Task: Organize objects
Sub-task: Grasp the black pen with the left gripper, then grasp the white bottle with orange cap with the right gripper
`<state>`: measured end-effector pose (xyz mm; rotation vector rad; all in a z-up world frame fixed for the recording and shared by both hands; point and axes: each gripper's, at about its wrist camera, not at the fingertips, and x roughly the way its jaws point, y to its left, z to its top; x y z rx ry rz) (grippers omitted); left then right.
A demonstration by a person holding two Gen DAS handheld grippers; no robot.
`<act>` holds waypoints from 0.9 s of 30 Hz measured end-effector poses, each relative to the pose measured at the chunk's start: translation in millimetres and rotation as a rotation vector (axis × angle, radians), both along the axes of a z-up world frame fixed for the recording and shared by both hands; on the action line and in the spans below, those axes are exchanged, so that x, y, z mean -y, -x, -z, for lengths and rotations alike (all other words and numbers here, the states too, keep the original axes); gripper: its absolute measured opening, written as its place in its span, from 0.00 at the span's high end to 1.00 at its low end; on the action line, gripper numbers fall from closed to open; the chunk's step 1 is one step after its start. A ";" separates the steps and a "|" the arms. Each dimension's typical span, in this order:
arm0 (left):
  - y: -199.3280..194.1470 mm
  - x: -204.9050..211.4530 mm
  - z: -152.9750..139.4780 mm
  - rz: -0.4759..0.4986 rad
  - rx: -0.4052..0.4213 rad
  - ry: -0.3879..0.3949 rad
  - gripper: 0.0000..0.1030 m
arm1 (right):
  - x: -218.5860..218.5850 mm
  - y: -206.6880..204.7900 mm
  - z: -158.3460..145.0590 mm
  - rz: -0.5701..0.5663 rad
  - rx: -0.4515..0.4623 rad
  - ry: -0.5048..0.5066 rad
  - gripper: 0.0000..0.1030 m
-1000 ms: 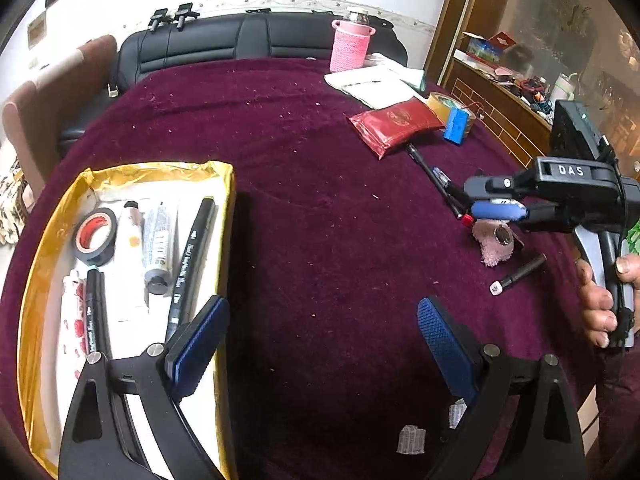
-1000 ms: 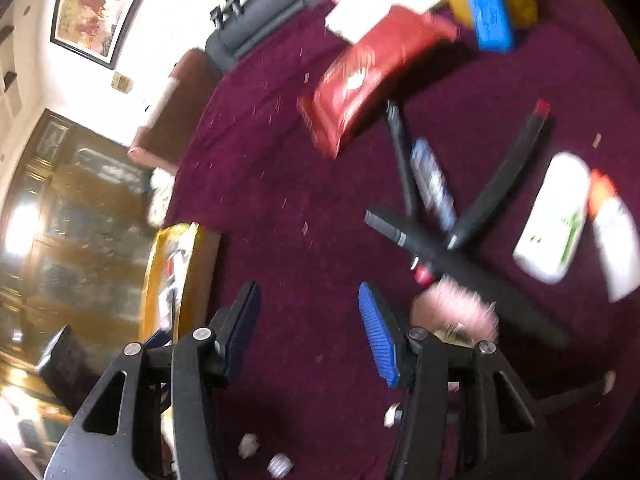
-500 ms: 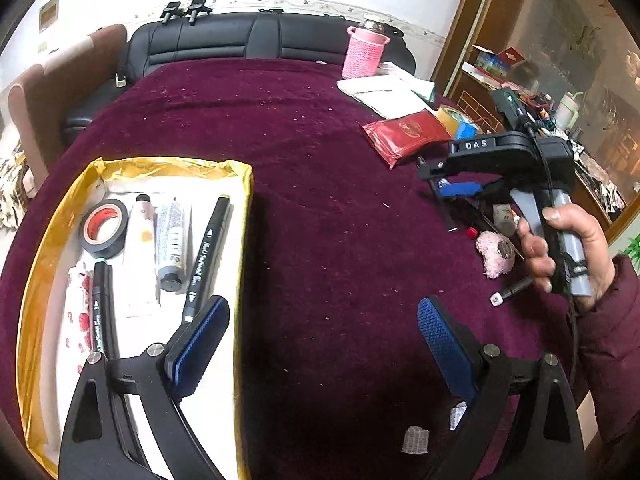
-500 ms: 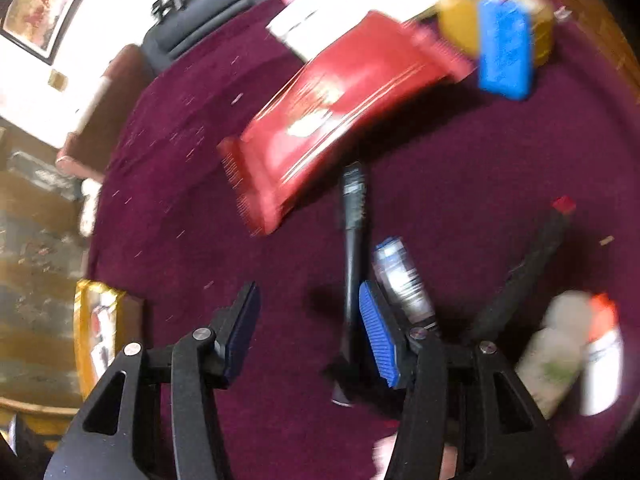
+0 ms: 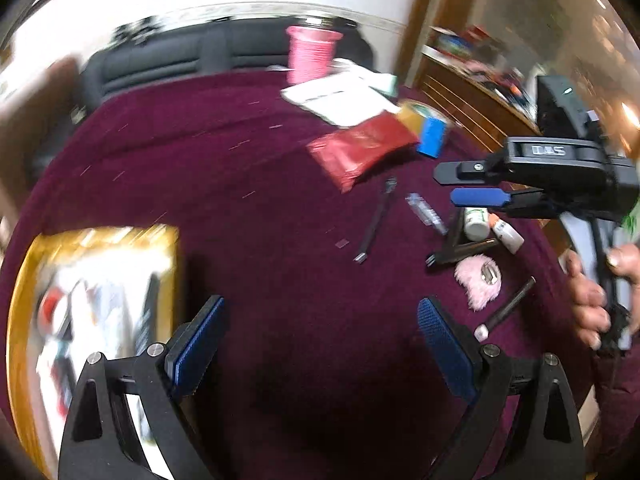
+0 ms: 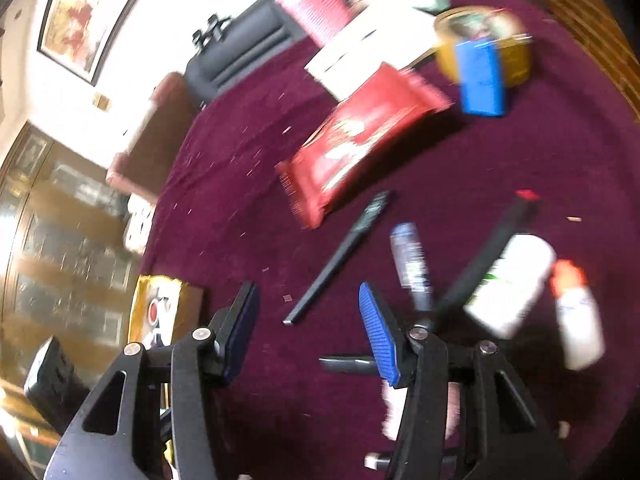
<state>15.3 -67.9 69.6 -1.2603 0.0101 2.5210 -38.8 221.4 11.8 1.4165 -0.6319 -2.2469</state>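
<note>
Both tongs gape with nothing between them, over a table only partly sorted.

Left gripper hangs above bare maroon cloth just beside the gold tray, which already holds a tape roll, tubes and pens, though blur hides the detail. Right gripper hovers spread over the loose pile, nearest a black pen. Left to gather, by my reckoning: that pen, a small tube, a white bottle, a glue bottle, a pink puff and the red packet. Roughly half remains.
</note>
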 end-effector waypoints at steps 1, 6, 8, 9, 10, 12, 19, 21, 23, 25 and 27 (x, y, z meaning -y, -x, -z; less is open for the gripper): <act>12.5 -12.4 4.3 0.027 -0.002 0.029 0.11 | -7.8 -3.9 -1.1 0.015 -0.009 -0.011 0.50; 62.5 -62.4 31.9 0.142 0.029 0.128 0.32 | -29.6 -12.9 -0.2 0.046 -0.034 -0.065 0.50; 78.2 -77.6 40.7 0.187 0.052 0.148 0.51 | -32.6 -16.6 2.9 0.049 -0.038 -0.073 0.50; 83.7 -85.8 45.3 0.205 0.053 0.170 0.55 | -31.6 -17.6 3.5 0.051 -0.043 -0.076 0.50; 86.7 -93.8 50.3 0.216 0.053 0.195 0.63 | -32.2 -18.6 3.4 0.050 -0.049 -0.078 0.50; 93.6 -104.4 57.2 0.229 0.049 0.228 0.68 | -33.9 -19.6 2.9 0.045 -0.059 -0.076 0.50; 98.3 -108.8 55.4 0.220 0.050 0.197 0.95 | -28.4 -21.7 7.0 0.013 -0.076 -0.083 0.50; 95.2 -100.0 54.3 0.203 0.072 0.165 0.95 | -29.5 -24.2 8.6 0.014 -0.078 -0.089 0.50; 88.8 -85.5 51.7 0.174 0.091 0.138 0.95 | -37.0 -27.2 8.7 0.047 -0.086 -0.099 0.50; 79.2 -74.4 48.1 0.158 0.097 0.130 0.95 | -47.0 -27.0 9.0 0.086 -0.088 -0.105 0.50; 65.5 -61.2 43.5 0.141 0.106 0.110 0.95 | -57.0 -25.6 11.0 0.120 -0.071 -0.094 0.50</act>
